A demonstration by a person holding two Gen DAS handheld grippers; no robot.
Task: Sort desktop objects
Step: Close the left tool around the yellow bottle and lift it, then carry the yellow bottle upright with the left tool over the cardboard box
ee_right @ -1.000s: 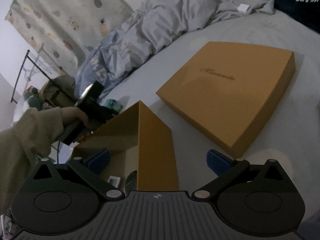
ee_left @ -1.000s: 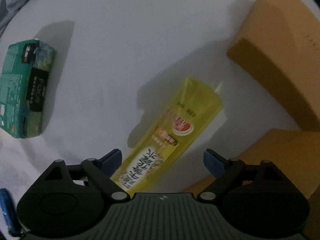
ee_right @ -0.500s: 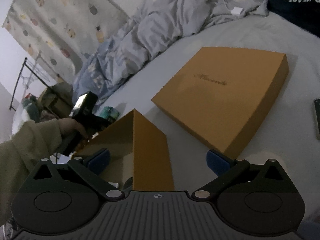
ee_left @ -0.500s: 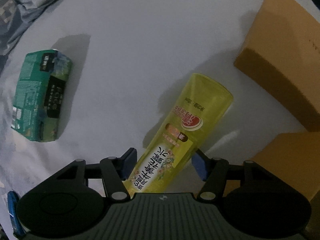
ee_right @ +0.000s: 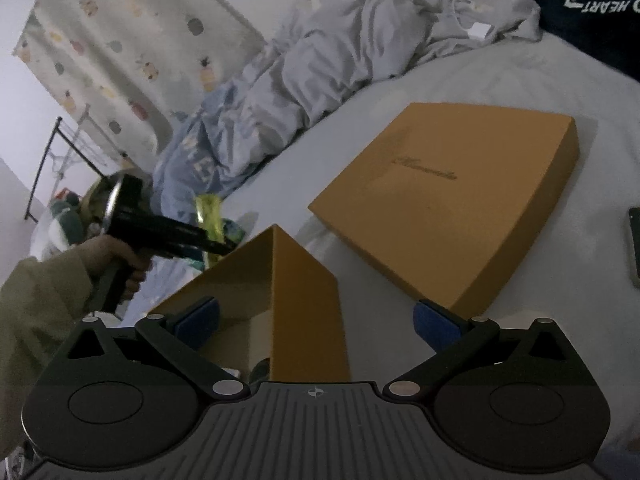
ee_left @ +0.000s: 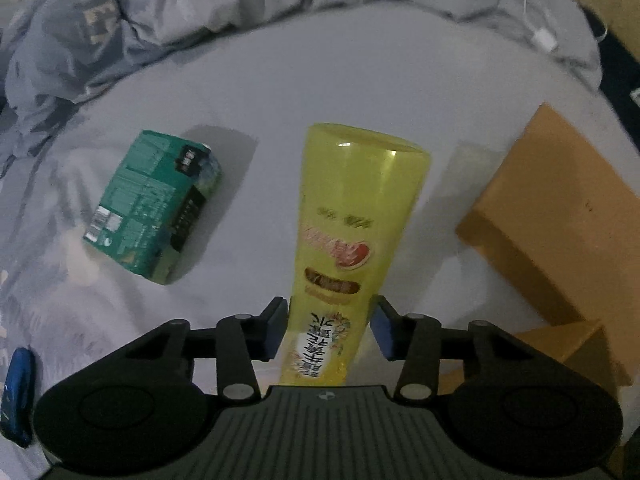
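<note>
The left gripper (ee_left: 329, 330) has its jaws pinching the lower end of a yellow translucent tube (ee_left: 352, 240) with a red logo and printed Chinese characters, the blue pads (ee_left: 276, 330) pressed against its two sides; the tube points away from the camera, raised off the pale grey bed sheet (ee_left: 340, 80). To its left a green carton (ee_left: 154, 206) lies on its side on the sheet, well apart from the tube. To the right sits a flat orange-brown box lid (ee_left: 560, 216), and near the lower right corner the edge of an open orange-brown box (ee_left: 568, 344). A small blue object (ee_left: 18, 396) lies at the far left edge. In the right wrist view, the right gripper (ee_right: 316, 320) hovers with its jaws spread wide and holding nothing, above the open box (ee_right: 296, 292), one corner of which rises between the fingers. Beyond it lies the flat lid (ee_right: 452, 200) bearing script lettering. At left, the person's left hand (ee_right: 116, 256) holds the other gripper with the yellow tube (ee_right: 210, 216) upright above the sheet. A rumpled grey duvet (ee_right: 360, 40) is heaped behind.
</note>
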